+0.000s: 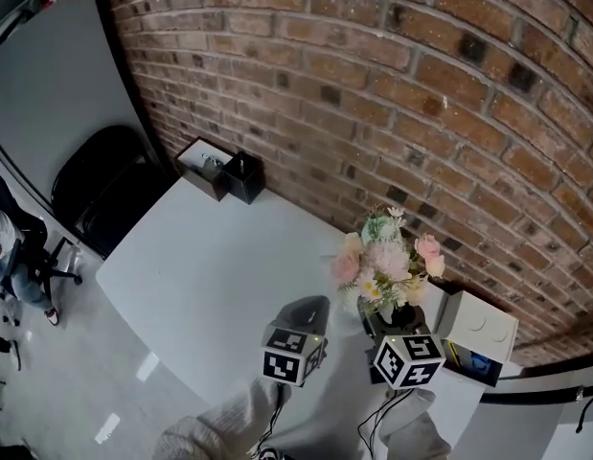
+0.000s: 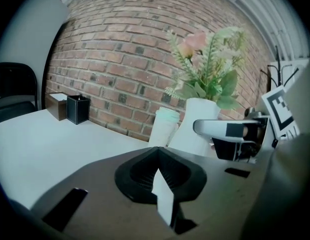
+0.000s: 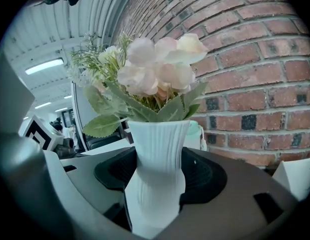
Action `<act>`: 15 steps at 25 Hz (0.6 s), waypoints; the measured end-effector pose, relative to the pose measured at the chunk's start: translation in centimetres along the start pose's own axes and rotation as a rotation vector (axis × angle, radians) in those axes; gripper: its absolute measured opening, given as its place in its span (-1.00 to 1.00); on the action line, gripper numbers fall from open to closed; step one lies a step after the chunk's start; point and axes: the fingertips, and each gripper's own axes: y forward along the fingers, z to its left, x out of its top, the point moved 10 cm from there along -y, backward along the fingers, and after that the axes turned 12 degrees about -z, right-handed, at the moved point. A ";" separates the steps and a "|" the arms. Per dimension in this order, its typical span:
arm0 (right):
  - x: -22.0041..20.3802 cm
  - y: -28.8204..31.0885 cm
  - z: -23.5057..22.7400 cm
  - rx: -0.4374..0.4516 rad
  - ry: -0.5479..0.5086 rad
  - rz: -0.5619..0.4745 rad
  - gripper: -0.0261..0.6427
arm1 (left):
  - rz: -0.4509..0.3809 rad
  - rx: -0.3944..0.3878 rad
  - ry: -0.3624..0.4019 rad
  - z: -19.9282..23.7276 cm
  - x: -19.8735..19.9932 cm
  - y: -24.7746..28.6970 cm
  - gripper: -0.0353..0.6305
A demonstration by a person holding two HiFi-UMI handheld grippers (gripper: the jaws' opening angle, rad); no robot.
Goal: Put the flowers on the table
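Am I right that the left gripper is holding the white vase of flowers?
Not quite: it is the right gripper that holds the white vase of flowers, as the right gripper view shows, with its jaws closed on the vase.

Open table (image 1: 210,266) spreads left; brick wall (image 1: 373,84) and white box (image 1: 483,326) hem the right.

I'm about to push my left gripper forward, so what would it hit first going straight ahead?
Most likely the white cup by the brick wall, dead ahead of the left gripper; the vase of flowers is just right of that line. Depth is unclear.
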 end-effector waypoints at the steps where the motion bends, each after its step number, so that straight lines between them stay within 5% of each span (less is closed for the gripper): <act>1: 0.0 0.3 0.0 0.003 -0.017 0.001 -0.15 | 0.000 0.004 -0.003 0.1 0.0 0.1 -0.88; 15: 0.1 2.8 0.3 0.045 -0.099 -0.010 -0.15 | 0.009 0.026 -0.007 0.9 -0.1 0.8 -0.88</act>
